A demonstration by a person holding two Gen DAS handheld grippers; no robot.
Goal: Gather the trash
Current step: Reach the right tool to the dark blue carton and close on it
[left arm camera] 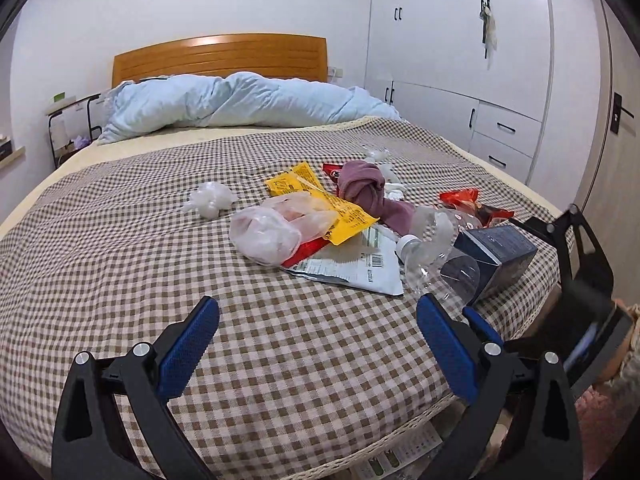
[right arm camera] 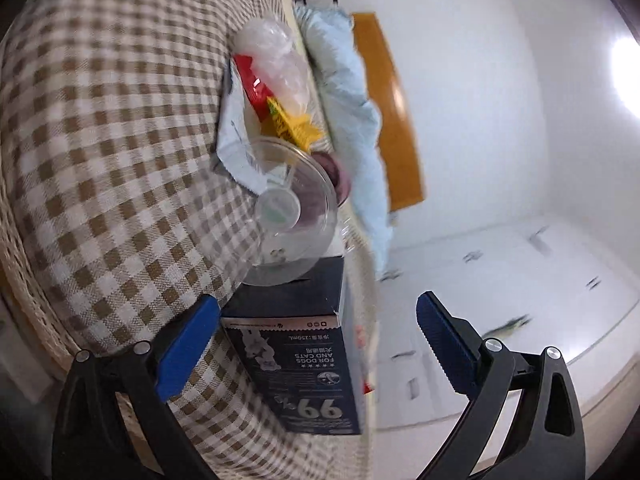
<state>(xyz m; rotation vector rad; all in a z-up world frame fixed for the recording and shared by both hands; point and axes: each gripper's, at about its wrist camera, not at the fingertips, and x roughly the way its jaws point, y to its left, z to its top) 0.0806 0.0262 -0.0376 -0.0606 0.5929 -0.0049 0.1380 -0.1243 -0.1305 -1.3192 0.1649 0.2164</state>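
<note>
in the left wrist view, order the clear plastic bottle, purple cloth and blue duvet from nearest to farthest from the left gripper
From the left gripper:
1. clear plastic bottle, just ahead, to the right.
2. purple cloth, mid-bed, among the wrappers.
3. blue duvet, far end, by the headboard.

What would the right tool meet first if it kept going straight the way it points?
Most likely the dark blue box, which already lies between the open right tool's fingers, with the clear plastic bottle just behind it. Depth is approximate.
</note>
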